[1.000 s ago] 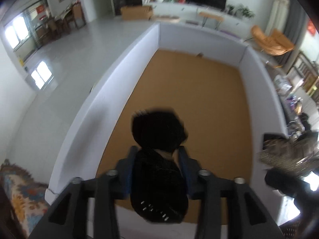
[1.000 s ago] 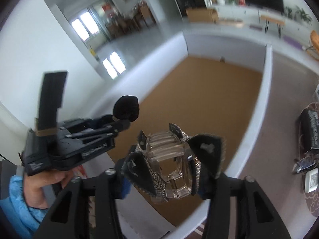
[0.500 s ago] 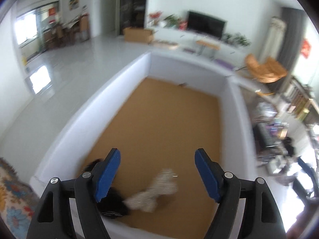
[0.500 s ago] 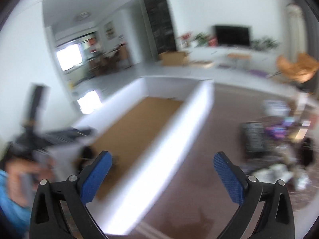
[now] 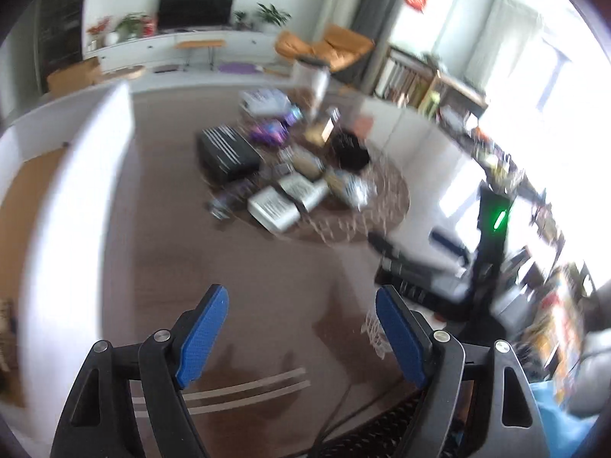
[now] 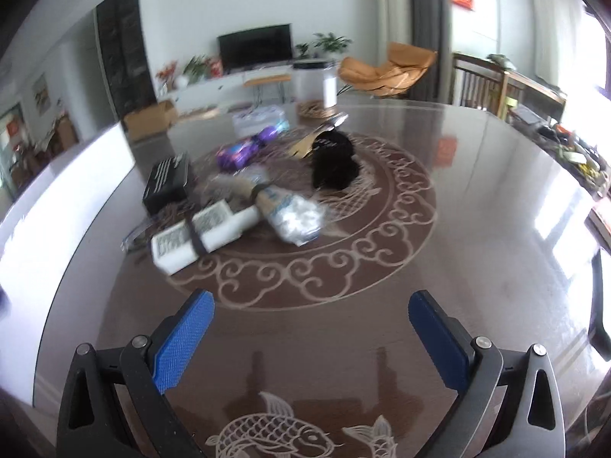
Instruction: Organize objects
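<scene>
Your right gripper (image 6: 311, 337) jaws stand wide and empty; your left gripper (image 5: 301, 337) jaws are opening, nothing between them. The pile (image 6: 244, 194) of boxes, a black box (image 6: 166, 181) and crinkly bags lies far ahead on the glossy patterned counter (image 6: 477, 229), well apart.

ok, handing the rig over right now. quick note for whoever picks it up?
Left gripper: fingers opening, nothing between them.
Right gripper: open wide, empty.
Both point at the dark patterned round table.
Still piled there: black ribbed box, white banded blocks, purple packet, black fabric lump, clear wrapped bundle.
White-walled tray sits left.
Left: move the pile.
</scene>
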A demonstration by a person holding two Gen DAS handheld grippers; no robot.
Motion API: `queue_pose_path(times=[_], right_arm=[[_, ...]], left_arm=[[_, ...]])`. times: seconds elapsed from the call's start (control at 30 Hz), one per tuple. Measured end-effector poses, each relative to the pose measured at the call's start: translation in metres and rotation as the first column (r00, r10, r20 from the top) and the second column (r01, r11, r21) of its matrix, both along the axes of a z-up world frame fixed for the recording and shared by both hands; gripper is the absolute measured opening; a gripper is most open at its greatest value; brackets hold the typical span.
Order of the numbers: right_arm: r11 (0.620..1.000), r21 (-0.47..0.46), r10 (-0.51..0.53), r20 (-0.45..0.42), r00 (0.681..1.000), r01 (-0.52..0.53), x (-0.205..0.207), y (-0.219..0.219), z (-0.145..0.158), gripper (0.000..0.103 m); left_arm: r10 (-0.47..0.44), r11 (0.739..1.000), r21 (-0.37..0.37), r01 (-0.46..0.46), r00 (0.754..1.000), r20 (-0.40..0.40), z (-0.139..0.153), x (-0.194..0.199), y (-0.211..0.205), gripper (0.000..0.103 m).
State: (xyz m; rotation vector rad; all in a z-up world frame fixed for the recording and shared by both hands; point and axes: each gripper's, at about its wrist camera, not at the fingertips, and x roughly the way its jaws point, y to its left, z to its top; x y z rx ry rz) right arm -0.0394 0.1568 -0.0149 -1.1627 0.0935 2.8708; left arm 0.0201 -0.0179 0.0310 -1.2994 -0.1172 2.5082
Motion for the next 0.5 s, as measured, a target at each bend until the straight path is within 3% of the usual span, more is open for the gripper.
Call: queue_pose_path(times=[0.23, 0.4, 0.5], right_arm=[[0.997, 0.079, -0.011, 0.116, 0.993, 0.002, -0.006, -0.005, -0.019, 0.102], [0.998, 0.052, -0.024, 0.131, 0.991, 0.017, -0.003, 0.001, -0.019, 0.102], [0.999, 0.03, -0.029, 0.146, 0.989, 0.025, -0.004, 0.004, -0.022, 0.102]], left_arm=[[0.125, 0.984, -0.128, -0.126, 0.992, -0.01, -0.055, -0.044, -0.003, 0.079], [0.181, 0.967, -0.181, -0.179, 0.983, -0.003, -0.078, -0.05, -0.022, 0.079], [0.168, 0.966, -0.192, -0.171, 0.985, -0.03, -0.082, -0.052, -0.025, 0.079]])
